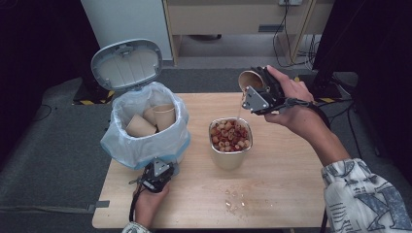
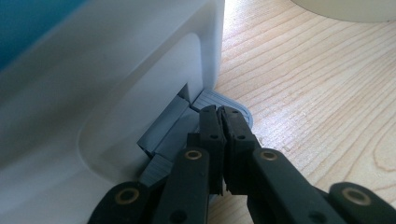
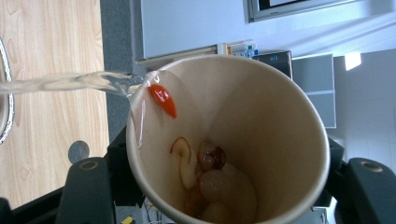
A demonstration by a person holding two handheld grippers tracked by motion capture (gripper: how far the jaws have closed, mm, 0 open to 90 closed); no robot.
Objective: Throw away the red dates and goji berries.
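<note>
Black tongs (image 2: 223, 116), brass-ringed pivot screws; grey three-cornered plates, black cables; white sleeve (image 1: 364, 194), grey-blue print.
</note>
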